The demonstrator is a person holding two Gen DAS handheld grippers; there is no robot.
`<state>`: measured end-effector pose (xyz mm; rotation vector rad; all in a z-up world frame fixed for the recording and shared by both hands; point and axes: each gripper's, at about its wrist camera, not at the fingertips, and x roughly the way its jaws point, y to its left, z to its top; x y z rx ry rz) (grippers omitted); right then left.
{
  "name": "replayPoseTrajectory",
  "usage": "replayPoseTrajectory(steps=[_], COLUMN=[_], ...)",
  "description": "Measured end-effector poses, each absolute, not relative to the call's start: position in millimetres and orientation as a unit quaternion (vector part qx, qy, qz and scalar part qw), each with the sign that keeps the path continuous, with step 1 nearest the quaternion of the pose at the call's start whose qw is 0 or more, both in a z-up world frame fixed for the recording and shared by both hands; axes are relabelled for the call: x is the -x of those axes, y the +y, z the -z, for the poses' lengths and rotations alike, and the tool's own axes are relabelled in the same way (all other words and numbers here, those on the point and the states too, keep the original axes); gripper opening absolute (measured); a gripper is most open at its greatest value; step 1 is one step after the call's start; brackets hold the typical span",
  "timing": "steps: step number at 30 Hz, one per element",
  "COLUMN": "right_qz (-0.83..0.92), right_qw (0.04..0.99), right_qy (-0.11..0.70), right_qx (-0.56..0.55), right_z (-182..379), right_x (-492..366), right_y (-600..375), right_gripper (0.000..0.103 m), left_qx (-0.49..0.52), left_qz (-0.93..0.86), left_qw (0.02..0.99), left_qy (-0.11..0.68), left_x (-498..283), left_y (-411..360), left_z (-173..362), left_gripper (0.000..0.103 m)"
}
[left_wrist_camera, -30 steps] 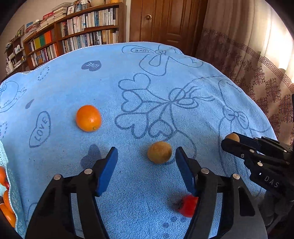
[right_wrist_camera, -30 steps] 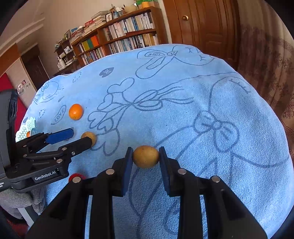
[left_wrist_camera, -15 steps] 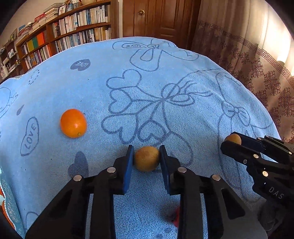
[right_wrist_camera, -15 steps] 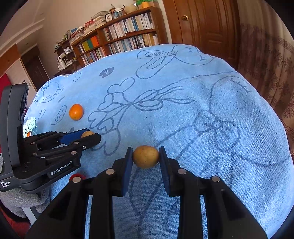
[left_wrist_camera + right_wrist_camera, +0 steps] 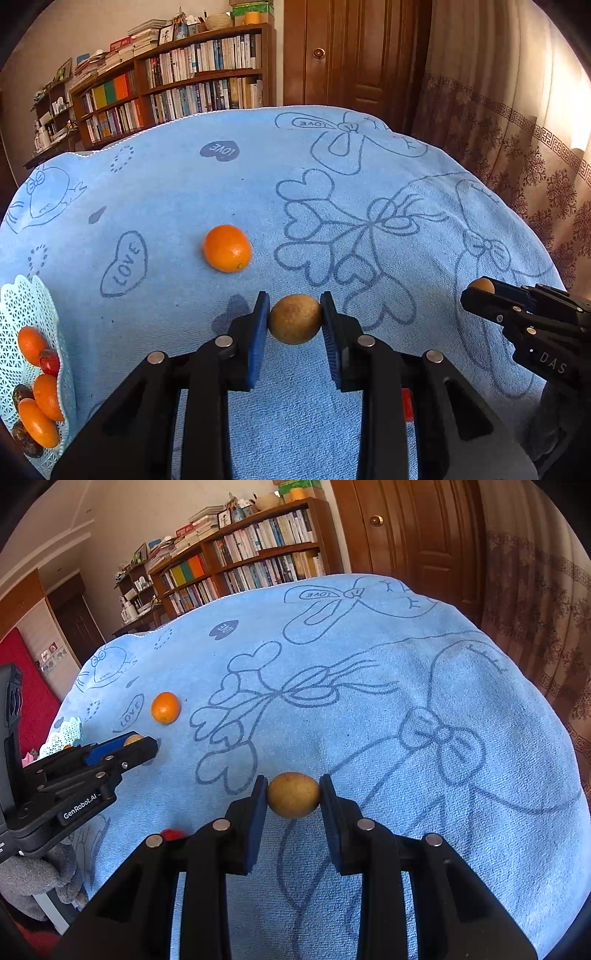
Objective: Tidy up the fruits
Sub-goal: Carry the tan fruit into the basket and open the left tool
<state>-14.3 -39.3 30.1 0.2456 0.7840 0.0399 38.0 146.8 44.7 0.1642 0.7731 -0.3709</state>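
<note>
Far to the left of my left gripper [image 5: 295,325], a pale lattice basket [image 5: 33,295] already holds orange, red and dark fruits. That basket is, I judge, where the coming carry must go: leftward and back toward me. My left gripper is closed down onto a brownish round fruit [image 5: 294,319], both blue pads [image 5: 258,332] touching its sides. The fruit is close to spherical, so no long axis matters. Ahead and slightly left of those pads, an orange [image 5: 227,248] rests alone on the blue towel [image 5: 258,177] covering the worktop.

To the right, my right gripper [image 5: 293,797] is likewise clamped on a yellowish fruit [image 5: 293,794], well apart from the basket, so my left hand is nearer to it.

My left camera shows the basket's contents plainly; my right camera catches only a sliver of its rim [image 5: 68,731]. The right view instead shows a small red fruit [image 5: 171,834] below and behind my left gripper, which my left view nearly hides.
</note>
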Motion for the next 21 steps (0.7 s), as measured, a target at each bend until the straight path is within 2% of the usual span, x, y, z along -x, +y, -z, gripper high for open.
replayPoseTrajectory(steps=[21], right_qz=[-0.051], right_qw=[0.923], right_qy=[0.364], right_qx=[-0.116], right_z=[-48.1], right_x=[28.8], right_y=[-12.4], right_gripper=[0.029], left_qx=[-0.024], left_qz=[0.091], left_qw=[0.943], left_qy=[0.32], left_x=[-6.9], left_y=[250.3], left_z=[-87.3], left_gripper=[0.029])
